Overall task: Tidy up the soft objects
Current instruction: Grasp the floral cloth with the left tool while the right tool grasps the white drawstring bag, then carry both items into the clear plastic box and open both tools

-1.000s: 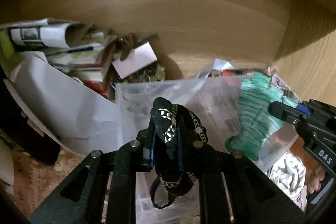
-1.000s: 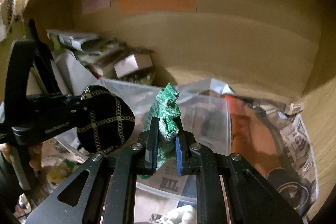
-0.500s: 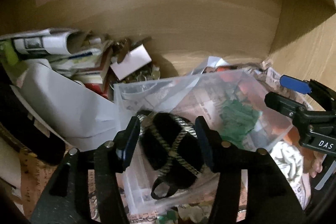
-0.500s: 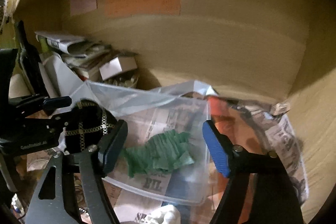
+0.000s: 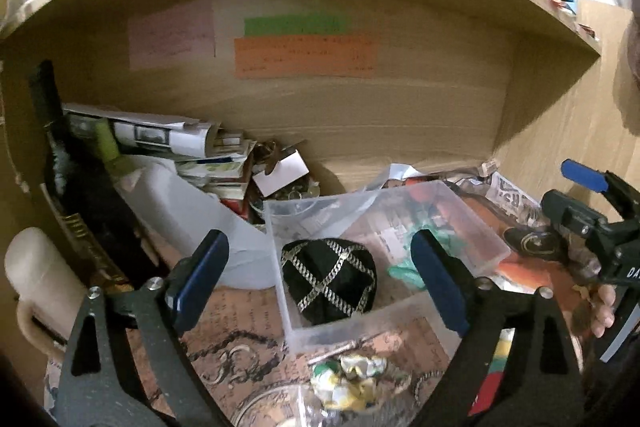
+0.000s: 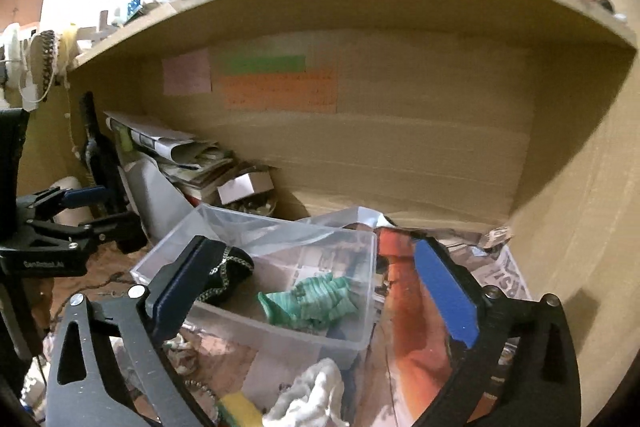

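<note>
Lay in the clear plastic bin (image 5: 472, 227) between the spread, empty left tongs (image 5: 320, 279): a round black velvety pouch (image 5: 329, 281) crossed with silver chain. Lay crumpled beside it, between the equally wide-open, empty right tongs (image 6: 308, 283): a ribbed green knit cloth (image 6: 310, 301). Crowded the bin: rolled papers (image 5: 160, 139) beyond-left, newspaper (image 6: 508, 279) right, white rag (image 6: 316, 391) just nearer.

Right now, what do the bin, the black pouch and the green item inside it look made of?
Bin: clear, slightly frosted plastic; the newspaper beneath shows through its walls. Black pouch: soft dark fabric, possibly velvet, crossed with metallic chain trim. Green item: ribbed, crumpled knit cloth, likely a sock.
</note>
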A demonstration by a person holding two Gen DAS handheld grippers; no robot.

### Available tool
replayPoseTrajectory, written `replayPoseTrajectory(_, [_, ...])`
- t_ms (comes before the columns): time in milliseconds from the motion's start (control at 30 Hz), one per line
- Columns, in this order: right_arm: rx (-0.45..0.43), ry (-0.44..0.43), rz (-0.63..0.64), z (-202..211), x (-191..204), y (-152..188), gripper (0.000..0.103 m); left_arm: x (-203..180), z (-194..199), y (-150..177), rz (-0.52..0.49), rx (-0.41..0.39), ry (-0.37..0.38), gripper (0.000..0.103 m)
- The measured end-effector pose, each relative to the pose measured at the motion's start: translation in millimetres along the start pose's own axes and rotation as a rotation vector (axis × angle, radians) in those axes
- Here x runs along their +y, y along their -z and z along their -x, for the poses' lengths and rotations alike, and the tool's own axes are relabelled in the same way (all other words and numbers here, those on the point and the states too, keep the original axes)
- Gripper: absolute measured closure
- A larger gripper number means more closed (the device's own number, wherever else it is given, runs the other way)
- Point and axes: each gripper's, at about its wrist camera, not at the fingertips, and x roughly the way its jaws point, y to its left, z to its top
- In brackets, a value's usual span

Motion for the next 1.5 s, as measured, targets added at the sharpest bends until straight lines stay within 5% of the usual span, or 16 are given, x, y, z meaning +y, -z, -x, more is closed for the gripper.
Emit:
replayPoseTrajectory(733, [0.283, 0.021, -0.125, -15, -27, 99, 0.004, -22, -40, 94, -0.008, 0.307, 0.098, 0.005])
replayPoseTrajectory(967, [0.329, -0.045, -0.168, -26, -29, 106, 0.036, -24, -62, 104, -0.001, 0.356, 0.084, 0.005])
replayPoseTrajectory(1100, [0.341, -0.07, -0.188, -28, -31, 108, 0.058, -21, -69, 106, 0.014, 0.379, 0.109, 0.026])
replayPoseTrajectory(1500, [0.305, -0.092, -0.184, -21, -26, 99, 0.079, -16, -55, 100, 0.019, 0.338, 0.11, 0.058])
